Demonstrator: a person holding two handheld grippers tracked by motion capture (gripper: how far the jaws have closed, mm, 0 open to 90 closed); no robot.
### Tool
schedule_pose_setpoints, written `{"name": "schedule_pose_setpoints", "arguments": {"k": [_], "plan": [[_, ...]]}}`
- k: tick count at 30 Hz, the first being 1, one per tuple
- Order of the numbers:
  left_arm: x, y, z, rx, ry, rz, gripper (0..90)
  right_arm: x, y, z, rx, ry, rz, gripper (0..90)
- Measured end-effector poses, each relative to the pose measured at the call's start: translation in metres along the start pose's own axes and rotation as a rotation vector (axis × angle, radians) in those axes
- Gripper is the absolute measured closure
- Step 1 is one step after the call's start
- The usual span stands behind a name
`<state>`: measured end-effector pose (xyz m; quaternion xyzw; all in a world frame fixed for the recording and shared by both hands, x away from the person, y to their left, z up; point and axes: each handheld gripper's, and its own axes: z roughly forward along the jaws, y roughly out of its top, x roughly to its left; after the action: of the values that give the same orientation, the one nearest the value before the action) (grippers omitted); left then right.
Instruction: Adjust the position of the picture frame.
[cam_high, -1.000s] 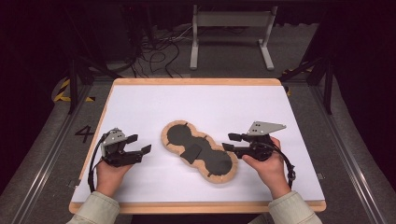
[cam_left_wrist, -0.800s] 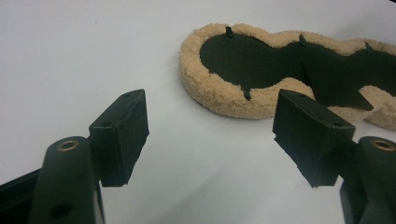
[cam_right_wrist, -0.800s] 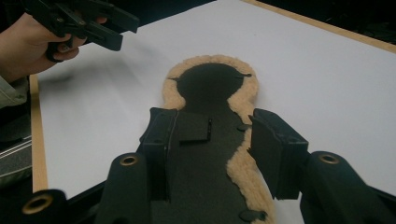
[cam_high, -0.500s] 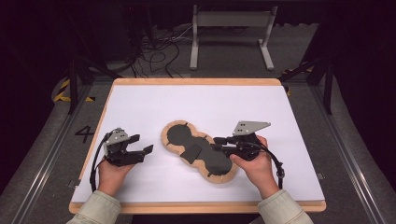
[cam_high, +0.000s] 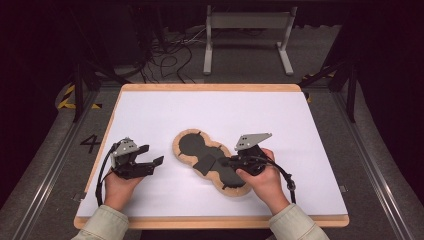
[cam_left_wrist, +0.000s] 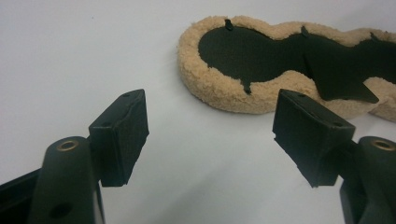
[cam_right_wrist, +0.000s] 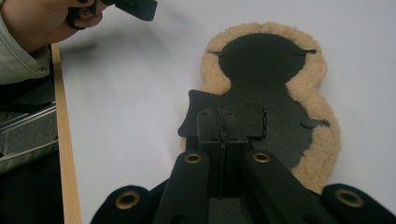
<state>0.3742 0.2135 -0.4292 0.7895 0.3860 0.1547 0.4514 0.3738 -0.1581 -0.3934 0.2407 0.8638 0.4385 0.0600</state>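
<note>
1. While the left hand (cam_high: 117, 182) rests on the white counter (cam_high: 150, 115), its left tongs (cam_high: 150, 161) stand released, with nothing between them.
2. The right hand (cam_high: 262, 180) holds the right tongs (cam_high: 223, 161) over the fleece-rimmed black pad (cam_high: 187, 145); these have just been closing.
3. The pad lies mid-counter, well apart from the left tongs; the right tongs sit clenched on its black flap (cam_right_wrist: 243, 119).
4. Whether the flap is truly pinched is hard to make out.

Peanut-shaped pad (cam_high: 212, 161) — black face up, tan fleece rim — flat mid-table, black flap (cam_high: 205, 163) lifted at its waist
</note>
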Motion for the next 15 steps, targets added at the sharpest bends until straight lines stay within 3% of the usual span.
{"name": "schedule_pose_setpoints", "arguments": {"k": [15], "plan": [[0.001,0.000,0.001,-0.001,0.001,0.003,27.2,0.012,-0.010,0.034,0.124,0.051,0.004,90.0]]}}
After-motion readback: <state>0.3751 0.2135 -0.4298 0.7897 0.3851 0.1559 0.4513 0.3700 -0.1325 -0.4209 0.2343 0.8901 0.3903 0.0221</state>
